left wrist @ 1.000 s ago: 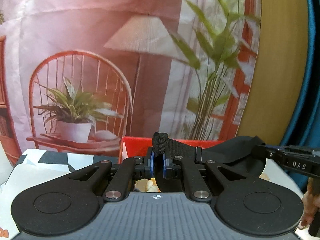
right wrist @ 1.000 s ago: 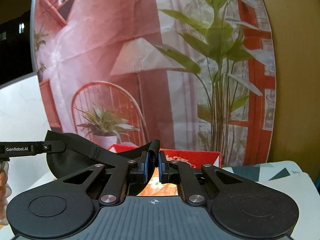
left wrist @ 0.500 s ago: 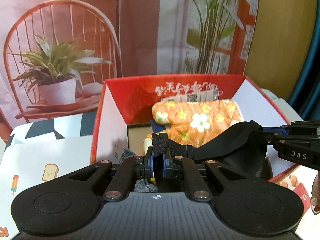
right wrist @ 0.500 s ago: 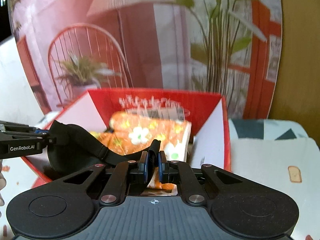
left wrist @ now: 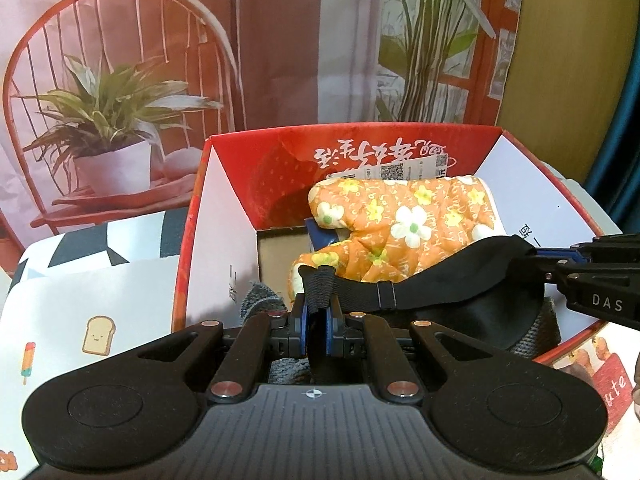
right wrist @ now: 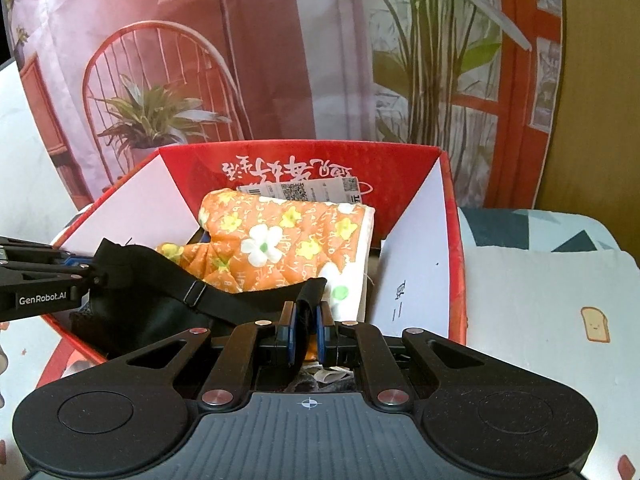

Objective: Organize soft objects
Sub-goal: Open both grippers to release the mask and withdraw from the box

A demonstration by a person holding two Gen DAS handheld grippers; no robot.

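A black eye mask with an elastic strap hangs stretched between both grippers, just above the open red box. My left gripper is shut on the strap's looped end. My right gripper is shut on the mask's other edge. Each gripper shows in the other's view, the right gripper at the right and the left gripper at the left. An orange flowered quilted mitt lies in the box, under the mask.
A grey knitted piece and a blue item also lie in the box. The box stands on a white cloth with toast prints. Behind it hangs a printed backdrop of a chair and plants.
Both grippers came down and tipped forward with the mask, so the views went from the backdrop to the open box. Over the last half second they hardly moved.
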